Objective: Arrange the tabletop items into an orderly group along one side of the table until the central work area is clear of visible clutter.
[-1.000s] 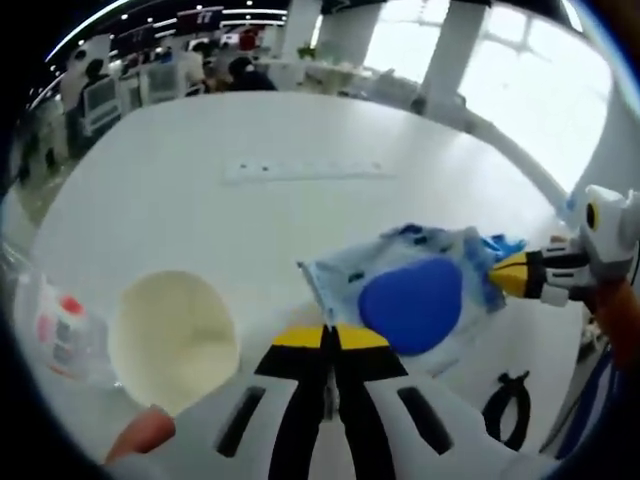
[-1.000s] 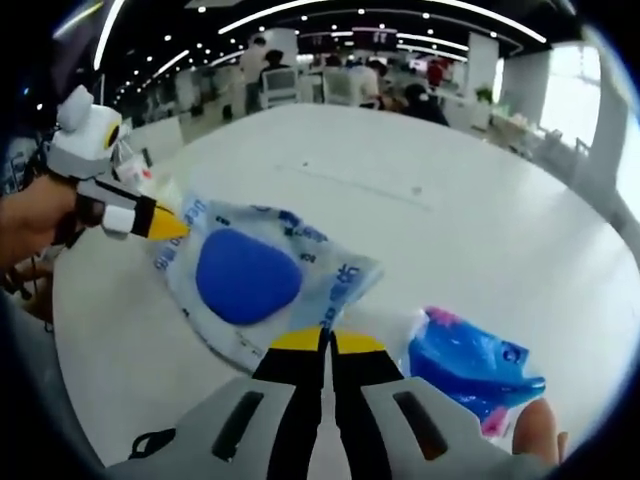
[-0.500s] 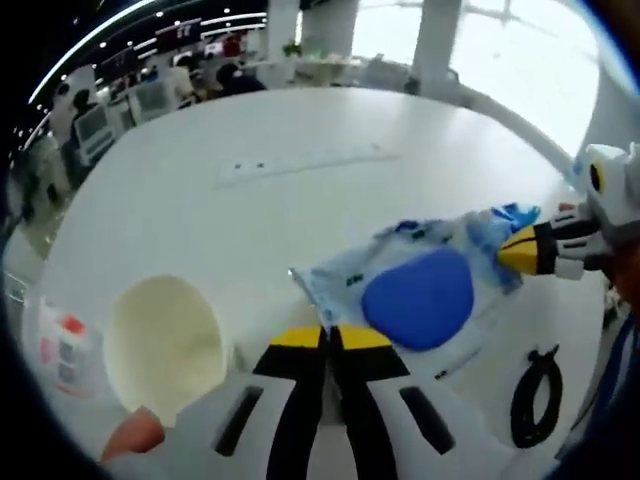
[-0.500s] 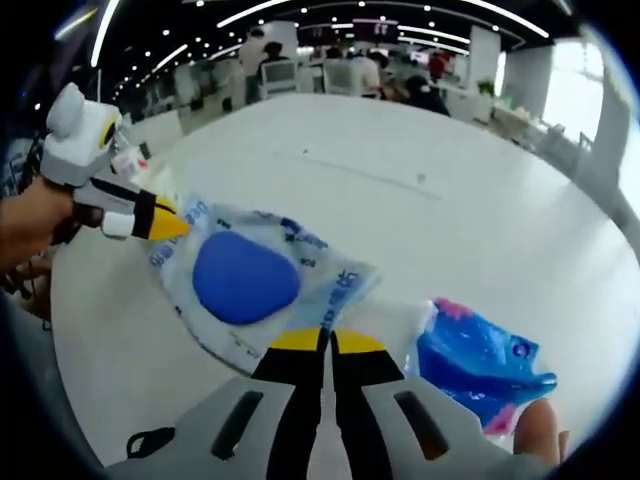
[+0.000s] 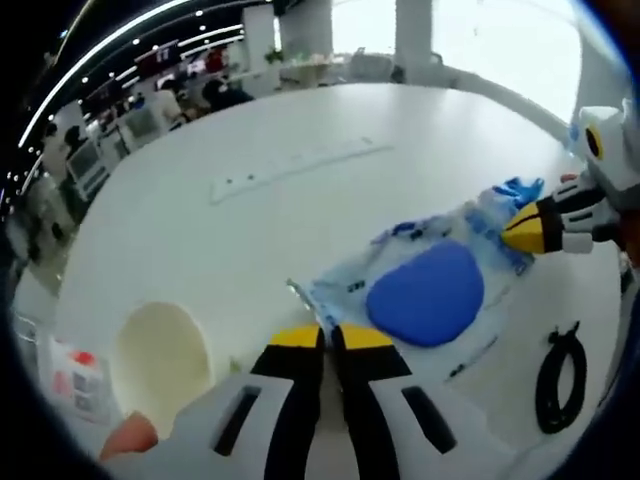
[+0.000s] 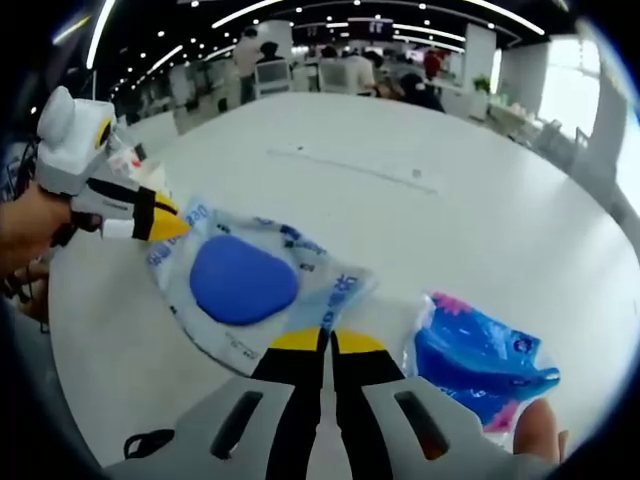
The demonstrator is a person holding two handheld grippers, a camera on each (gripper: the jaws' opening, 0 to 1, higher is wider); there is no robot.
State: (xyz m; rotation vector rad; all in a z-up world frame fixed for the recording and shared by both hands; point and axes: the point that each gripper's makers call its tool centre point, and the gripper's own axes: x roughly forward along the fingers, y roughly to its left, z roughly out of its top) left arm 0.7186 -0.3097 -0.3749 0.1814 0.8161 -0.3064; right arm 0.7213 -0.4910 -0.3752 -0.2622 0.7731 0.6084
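We clench both grippers, left (image 5: 322,335) and right (image 6: 322,340), on opposite corners of wipes pack (image 5: 425,290), likely shifting it toward table (image 5: 250,230) edge.

The left gripper (image 5: 327,338) comes up from the bottom middle of the left gripper view. Its two yellow-tipped jaws are pressed together. The right gripper (image 6: 327,343) comes up from the bottom middle of the right gripper view, jaws also pressed together. A hand (image 6: 25,225) at the left edge holds the left gripper.
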